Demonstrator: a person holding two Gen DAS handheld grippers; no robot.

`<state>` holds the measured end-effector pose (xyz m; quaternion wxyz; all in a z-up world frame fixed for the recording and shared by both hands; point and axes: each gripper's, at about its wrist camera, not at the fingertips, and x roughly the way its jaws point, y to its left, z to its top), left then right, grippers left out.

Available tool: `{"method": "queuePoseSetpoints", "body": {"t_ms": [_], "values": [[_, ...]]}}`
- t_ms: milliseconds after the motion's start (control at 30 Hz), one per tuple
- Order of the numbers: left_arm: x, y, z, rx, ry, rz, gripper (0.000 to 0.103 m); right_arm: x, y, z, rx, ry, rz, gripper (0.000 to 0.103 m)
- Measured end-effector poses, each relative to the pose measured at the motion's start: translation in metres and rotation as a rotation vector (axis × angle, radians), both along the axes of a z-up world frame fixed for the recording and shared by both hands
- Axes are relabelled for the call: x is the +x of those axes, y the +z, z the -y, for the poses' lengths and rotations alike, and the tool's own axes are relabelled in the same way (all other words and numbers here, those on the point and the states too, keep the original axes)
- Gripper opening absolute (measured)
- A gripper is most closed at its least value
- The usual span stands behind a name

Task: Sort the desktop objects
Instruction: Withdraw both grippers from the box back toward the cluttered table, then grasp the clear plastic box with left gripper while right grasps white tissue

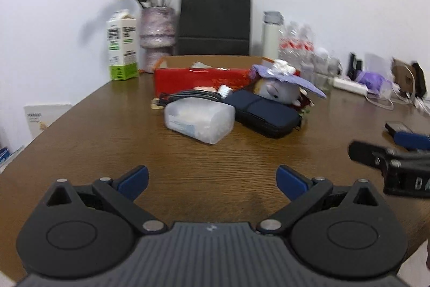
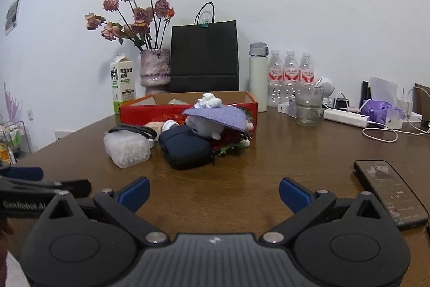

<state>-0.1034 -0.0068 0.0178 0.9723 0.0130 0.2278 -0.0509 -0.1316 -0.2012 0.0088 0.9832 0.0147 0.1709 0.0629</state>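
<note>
**Inspector:** Two units checked. Left hand-held gripper: fingers spread wide, nothing between them, held low and level over bare surface. Right hand-held gripper: likewise spread and empty, level, pointing the same way.

**Clerk:** And the items to be sorted?

**Inspector:** Clustered at twelve o'clock from both units, well apart from the fingers. A translucent plastic tub sits nearest the left unit; just beside it, at its three o'clock, a dark zip pouch. A plush toy in a purple hat leans on the pouch, a black cable behind the tub. All crowd the front wall of an open red box, presumably the receptacle.

**Clerk:** Anything stray?

**Inspector:** A phone at the right unit's two o'clock, lying flat.

**Clerk:** Assessment?

**Inspector:** Sorting not yet begun. Both poses suit a forward approach.
</note>
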Motion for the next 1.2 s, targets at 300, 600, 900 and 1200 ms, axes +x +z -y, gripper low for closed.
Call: {"method": "queuePoseSetpoints", "body": {"t_ms": [300,600,900,1200], "values": [[0.060,0.019,-0.006,0.071,-0.156,0.068,0.103,0.041,0.019,0.001,0.035,0.017,-0.004,0.095],[0.133,0.006,-0.025,0.043,-0.287,-0.043,0.103,0.093,0.044,-0.002,0.007,0.036,0.008,0.093],[0.187,-0.010,-0.047,-0.108,-0.256,-0.211,0.103,0.165,0.057,-0.016,-0.007,0.051,-0.015,0.075],[0.178,-0.008,-0.050,-0.136,-0.227,-0.230,0.093,0.216,0.035,-0.022,0.020,0.026,-0.094,0.055]]}}
